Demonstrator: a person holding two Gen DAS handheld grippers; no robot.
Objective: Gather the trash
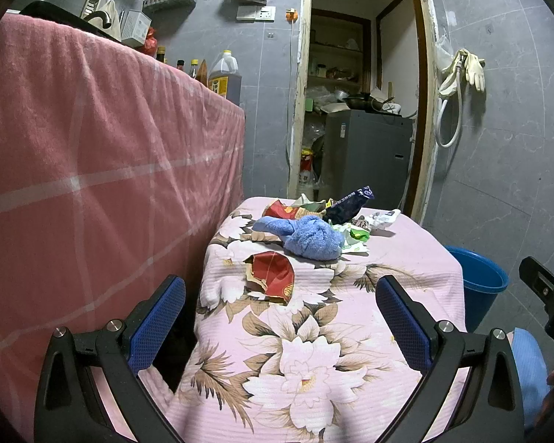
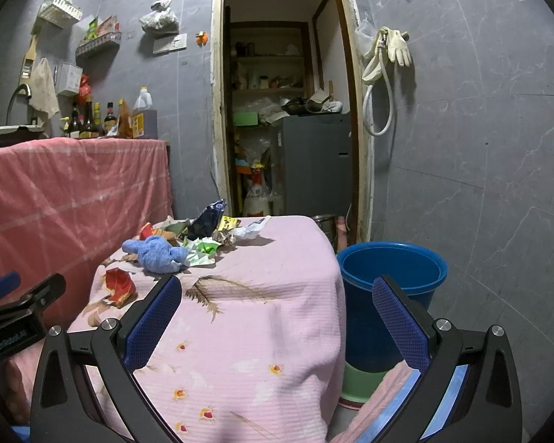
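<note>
A small table under a pink flowered cloth carries the trash. A red crumpled wrapper lies nearest me. Behind it rests a blue cloth bundle, then a heap with a dark blue packet, green and white wrappers and a white crumpled paper. A blue bucket stands on the floor to the table's right. My left gripper and right gripper both hang open over the table's near end, holding nothing.
A high counter draped in a pink checked towel runs along the left, with bottles on top. An open doorway at the back shows a grey cabinet and shelves. Gloves and a hose hang on the grey tiled wall.
</note>
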